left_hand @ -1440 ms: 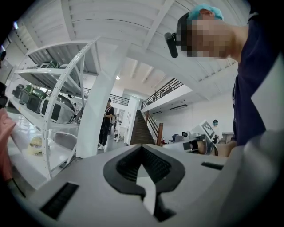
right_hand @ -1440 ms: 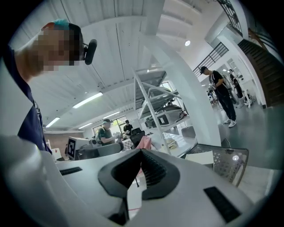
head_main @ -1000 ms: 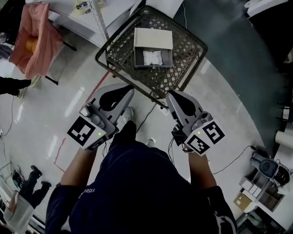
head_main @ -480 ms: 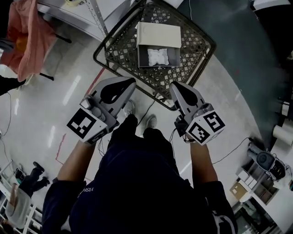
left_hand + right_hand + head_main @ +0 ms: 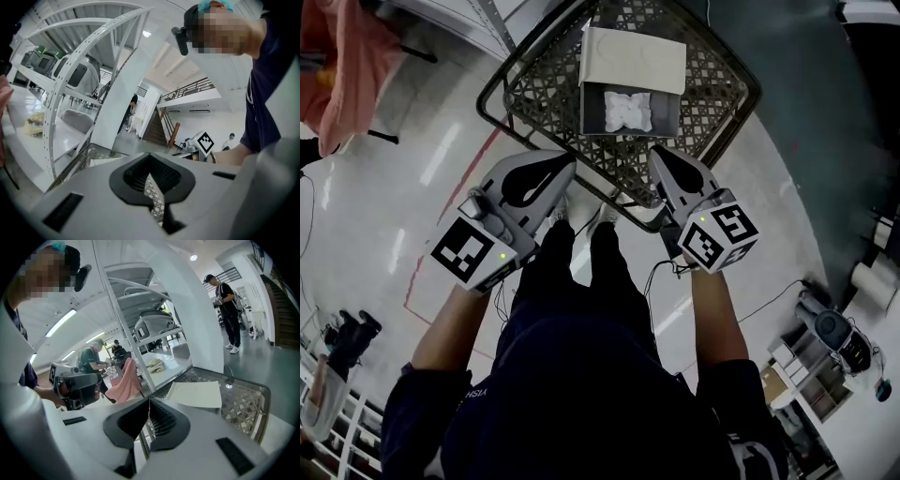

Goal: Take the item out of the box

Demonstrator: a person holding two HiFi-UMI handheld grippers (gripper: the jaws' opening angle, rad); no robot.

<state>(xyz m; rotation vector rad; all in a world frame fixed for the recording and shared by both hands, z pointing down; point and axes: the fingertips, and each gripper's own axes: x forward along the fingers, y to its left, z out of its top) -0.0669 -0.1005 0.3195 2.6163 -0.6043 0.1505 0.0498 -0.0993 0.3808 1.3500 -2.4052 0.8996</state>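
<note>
A dark wire basket [image 5: 551,86] stands on the floor ahead of me. In it lies an open grey box [image 5: 592,114] with its pale lid [image 5: 635,58] folded back. A white bagged item [image 5: 628,111] rests inside the box. My left gripper [image 5: 570,161] is shut and empty, its tip at the basket's near rim, left of the box. My right gripper [image 5: 654,152] is also shut and empty, just below the box's near right corner. The right gripper view shows the lid [image 5: 194,393] and the basket's lattice [image 5: 239,404] beyond the closed jaws [image 5: 149,400]. The left gripper's jaws [image 5: 150,157] meet at the tip.
A pink cloth [image 5: 342,66] hangs at the far left beside a white shelf rack [image 5: 478,14]. Cables [image 5: 769,309] run across the floor to equipment [image 5: 825,328] at the right. A person [image 5: 225,301] stands beyond the basket.
The person has stepped toward the basket, which now lies closer. Both grippers have moved forward, and their tips now reach its near rim.
</note>
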